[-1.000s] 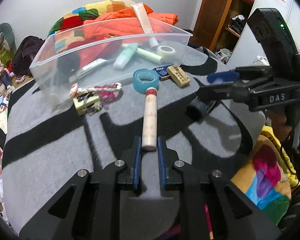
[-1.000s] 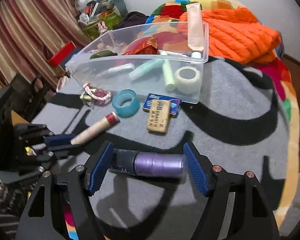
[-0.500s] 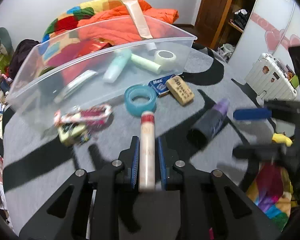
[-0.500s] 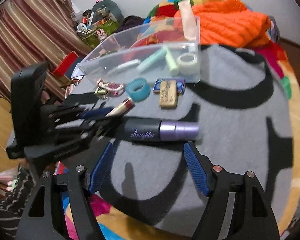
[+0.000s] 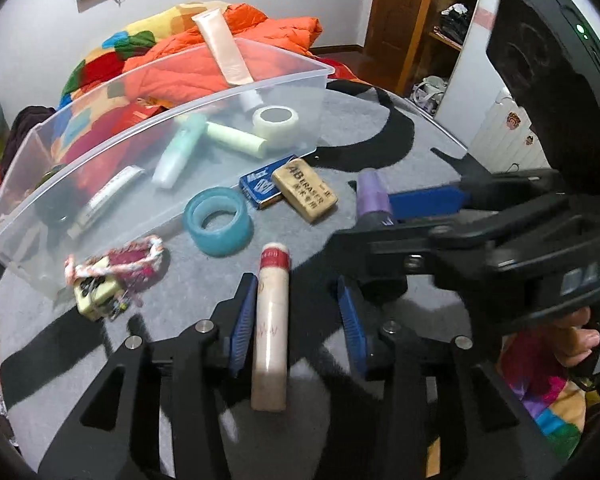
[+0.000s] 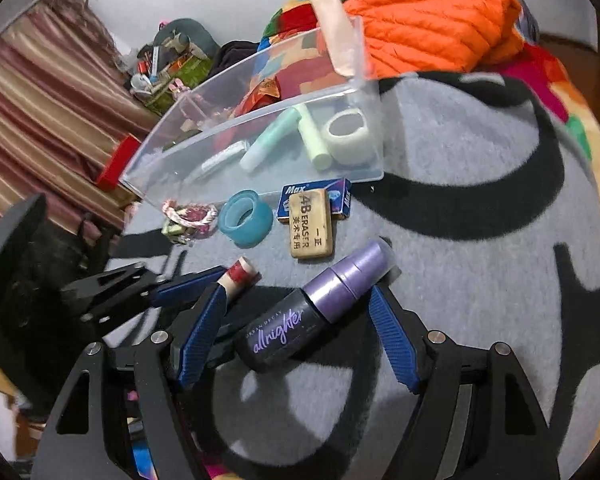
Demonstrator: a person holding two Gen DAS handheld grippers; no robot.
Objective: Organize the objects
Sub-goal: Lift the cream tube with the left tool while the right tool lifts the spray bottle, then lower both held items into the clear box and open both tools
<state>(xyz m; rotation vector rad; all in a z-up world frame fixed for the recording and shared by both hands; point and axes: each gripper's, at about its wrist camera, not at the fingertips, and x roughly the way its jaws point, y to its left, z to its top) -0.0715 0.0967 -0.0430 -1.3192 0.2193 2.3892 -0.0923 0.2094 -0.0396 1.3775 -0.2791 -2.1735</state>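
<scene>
Open gray blanket [image 6: 480,264] right of spray bottle [image 6: 312,312]

The dark bottle with the purple cap [image 6: 300,322] carries "URBAN DECAY" in small capitals above a larger purple script "allnighter". The tan eraser [image 6: 311,226] is printed "4B ERASER", with a few Chinese characters beside it that are too small to make out with confidence. Under it, the blue box [image 6: 342,196] shows "Max" in white on its top and again on its end. The right gripper [image 5: 560,240] has raised letters reading "DAS" on its black body.
</scene>
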